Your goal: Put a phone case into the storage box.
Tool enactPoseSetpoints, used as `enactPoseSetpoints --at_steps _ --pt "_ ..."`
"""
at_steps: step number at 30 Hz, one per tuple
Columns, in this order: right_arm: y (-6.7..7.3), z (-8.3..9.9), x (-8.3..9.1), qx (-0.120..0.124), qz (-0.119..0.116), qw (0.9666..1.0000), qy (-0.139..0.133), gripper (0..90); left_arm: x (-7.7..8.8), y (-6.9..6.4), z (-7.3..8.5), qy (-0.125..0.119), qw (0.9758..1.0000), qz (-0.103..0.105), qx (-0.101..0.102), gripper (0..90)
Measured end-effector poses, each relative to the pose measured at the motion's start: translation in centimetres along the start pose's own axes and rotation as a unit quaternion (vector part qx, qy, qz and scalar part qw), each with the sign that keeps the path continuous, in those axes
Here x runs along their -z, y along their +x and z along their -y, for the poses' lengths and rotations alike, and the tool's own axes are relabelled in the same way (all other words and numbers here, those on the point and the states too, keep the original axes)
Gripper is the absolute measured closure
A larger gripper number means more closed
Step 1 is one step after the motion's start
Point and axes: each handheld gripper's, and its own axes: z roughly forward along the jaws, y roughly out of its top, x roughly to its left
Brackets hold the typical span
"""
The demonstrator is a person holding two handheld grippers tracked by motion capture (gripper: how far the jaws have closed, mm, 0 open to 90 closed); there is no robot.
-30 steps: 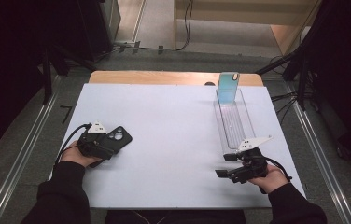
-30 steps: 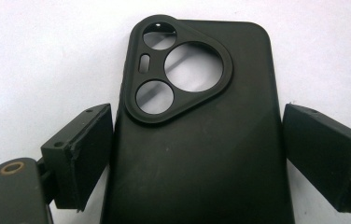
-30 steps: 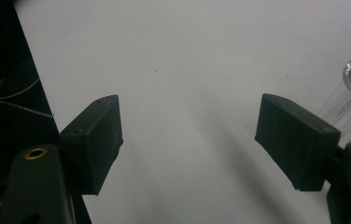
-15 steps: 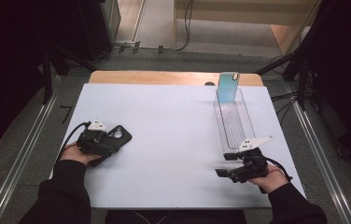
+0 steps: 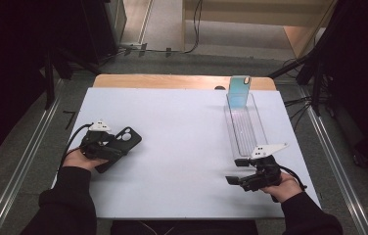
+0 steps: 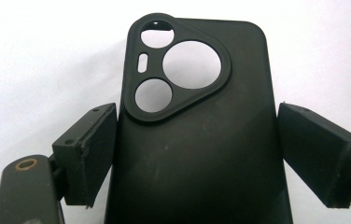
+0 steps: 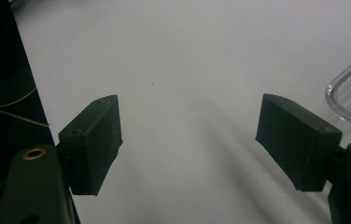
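In the high view, the left gripper (image 5: 123, 143) pinches the black phone case (image 5: 121, 145) by its long edges, just over the white table (image 5: 187, 147), well apart from the clear tray (image 5: 243, 128). The left gripper view shows the pads against both case edges; I think the squeeze should stay even, so the case does not twist. In the right gripper view, the right gripper (image 7: 187, 140) is spread and empty.

black sleeves (image 5: 69, 205), black grippers (image 5: 104, 145) with seemingly brass-coloured screws
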Motion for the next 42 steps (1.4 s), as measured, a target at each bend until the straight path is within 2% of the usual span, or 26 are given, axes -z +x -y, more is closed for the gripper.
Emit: enactPoseSetpoints --at_steps 4,7,10,15,17,21,24,28,34,42 --pt "0.0 0.0 0.1 0.003 0.005 1.0000 -0.005 20.6 0.5 -0.8 -0.6 -0.003 1.0000 -0.005 -0.005 15.2" --pt "0.0 -0.2 0.2 0.001 0.001 0.9999 -0.015 20.6 0.6 -1.3 -1.0 -0.009 1.0000 0.001 0.000 15.1" --pt "0.1 -0.3 0.3 -0.010 -0.004 0.9999 -0.013 20.6 0.7 -2.0 -1.4 -0.012 0.9999 0.006 0.001 15.1" --pt "0.2 -0.4 0.5 -0.007 -0.007 0.9998 -0.017 20.0 0.6 -3.6 -2.4 -0.013 0.9997 0.021 0.004 15.0" --pt "0.3 -0.6 0.5 -0.019 -0.008 0.9996 -0.017 19.6 0.5 -4.2 -2.8 -0.010 0.9996 0.026 0.006 15.0" --pt "0.4 -0.9 0.5 -0.023 0.005 0.9996 -0.013 19.6 0.1 -5.4 -3.4 -0.013 0.9990 0.041 0.012 14.9" --pt "0.4 -1.3 0.6 -0.043 -0.003 0.9988 -0.023 19.6 -0.2 -6.4 -3.8 -0.013 0.9987 0.048 0.013 15.0" --pt "0.5 -1.7 0.9 -0.055 -0.002 0.9978 -0.037 19.7 -0.5 -7.7 -4.2 -0.022 0.9986 0.046 0.014 15.0" --pt "1.2 -2.3 0.8 -0.059 0.010 0.9976 -0.035 19.8 -1.1 -8.9 -4.7 -0.028 0.9980 0.053 0.021 15.0" --pt "1.9 -3.5 0.2 -0.071 0.021 0.9964 -0.040 20.1 -1.6 -10.5 -5.2 -0.058 0.9970 0.041 0.031 14.9"
